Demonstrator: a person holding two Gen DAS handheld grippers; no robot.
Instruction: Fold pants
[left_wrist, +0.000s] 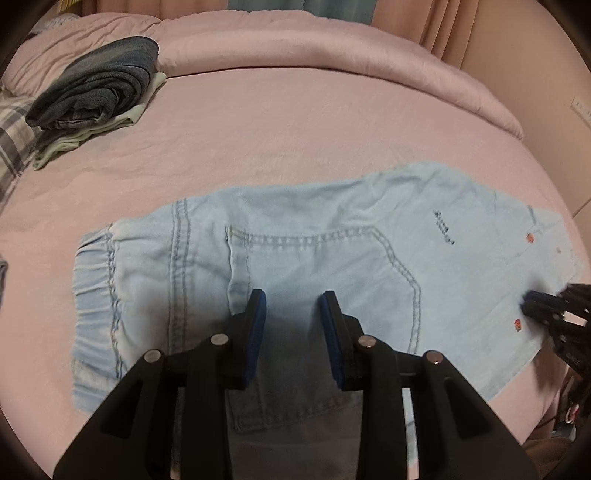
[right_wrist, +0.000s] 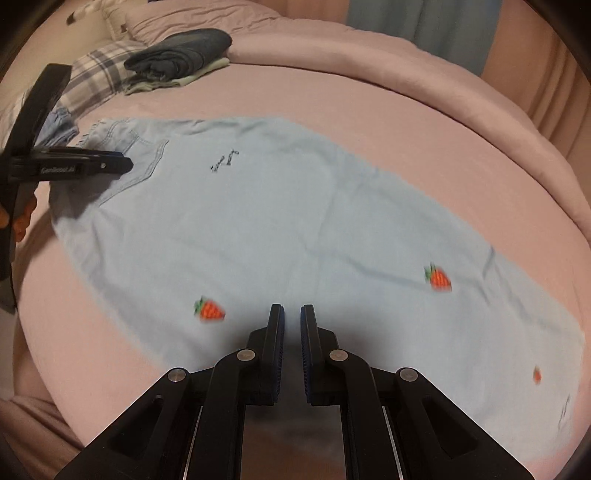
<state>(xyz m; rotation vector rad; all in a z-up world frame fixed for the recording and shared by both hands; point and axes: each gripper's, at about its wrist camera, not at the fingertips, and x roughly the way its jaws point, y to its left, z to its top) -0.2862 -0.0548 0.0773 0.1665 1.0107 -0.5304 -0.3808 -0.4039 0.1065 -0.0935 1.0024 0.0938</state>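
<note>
pants: the light-blue pants (left_wrist: 295, 258) lay flat along the bed (left_wrist: 295, 122), one leg over the other as far as could be judged, waistband at the left, legs running right.
left tongs: the left tongs (left_wrist: 294, 302) hovered over the back pocket (left_wrist: 317, 266), jaws partly apart, nothing between them.
right tongs: the right tongs (right_wrist: 292, 314) were over the lower leg near a strawberry patch (right_wrist: 209, 309), jaws almost together, no cloth pinched.
step: likely taking hold for the cross fold, hem toward waistband.
how: both layers at the hem should be pinched, the waist end pinned, edges squared.
risk: catching one layer would skew the fold.
elsewhere: folded clothes (left_wrist: 96, 96) sat far left.
</note>
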